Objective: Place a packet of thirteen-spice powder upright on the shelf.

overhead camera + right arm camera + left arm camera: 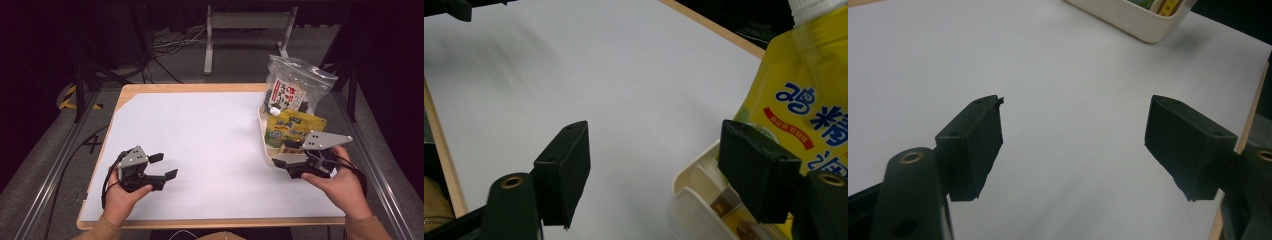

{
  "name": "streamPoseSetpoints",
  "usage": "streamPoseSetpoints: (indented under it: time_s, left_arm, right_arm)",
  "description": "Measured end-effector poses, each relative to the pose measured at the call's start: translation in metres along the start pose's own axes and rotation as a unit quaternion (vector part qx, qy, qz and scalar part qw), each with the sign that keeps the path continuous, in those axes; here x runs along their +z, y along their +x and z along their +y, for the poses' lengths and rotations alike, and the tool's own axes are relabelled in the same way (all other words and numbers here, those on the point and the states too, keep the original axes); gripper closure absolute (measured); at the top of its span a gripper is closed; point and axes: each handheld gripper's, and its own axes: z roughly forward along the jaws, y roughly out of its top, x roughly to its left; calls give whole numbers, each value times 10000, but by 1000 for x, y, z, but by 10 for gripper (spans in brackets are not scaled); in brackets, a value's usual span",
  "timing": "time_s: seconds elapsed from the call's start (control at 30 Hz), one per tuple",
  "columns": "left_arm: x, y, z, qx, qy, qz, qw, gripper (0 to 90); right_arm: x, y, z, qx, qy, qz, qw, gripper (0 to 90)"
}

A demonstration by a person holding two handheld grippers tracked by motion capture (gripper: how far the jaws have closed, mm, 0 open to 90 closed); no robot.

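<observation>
The right gripper [289, 156] has its fingers [566, 170] spread wide with nothing held: one finger stands over the bare white table sheet [200, 140], the other right at the near corner of the cream tray [686, 200], whether touching I cannot tell. Just beyond that finger a yellow spouted drink pouch [809, 100] stands in the tray. Farther back stands a clear bag [295, 85] with a red-and-white label. The left gripper [164, 166], well apart, is also wide open and empty above the sheet.

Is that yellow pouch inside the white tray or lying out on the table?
Inside: the yellow pouch stands in the white tray, its white cap up.
</observation>
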Motion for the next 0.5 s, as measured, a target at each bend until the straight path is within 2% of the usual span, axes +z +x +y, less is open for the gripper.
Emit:
streamPoseSetpoints:
  time_s: [0.1, 0.23, 0.37, 0.5]
  left_arm:
    - [-2, 0, -4, 15, 34, 61, 10000, 235]
    - [-5, 3, -10, 21, 29, 120, 9999, 232]
    - [-6, 4, -15, 22, -13, 147, 9999, 232]
    - [-6, 6, -19, 45, -8, 121, 9999, 232]
  right_arm:
    - [3, 2, -12, 157, -215, 15, 9996, 294]
    - [8, 2, -25, 306, -336, -52, 9990, 294]
    - [12, 2, -37, 298, -423, -119, 9986, 305]
    - [16, 2, -48, 398, -478, -158, 9979, 314]
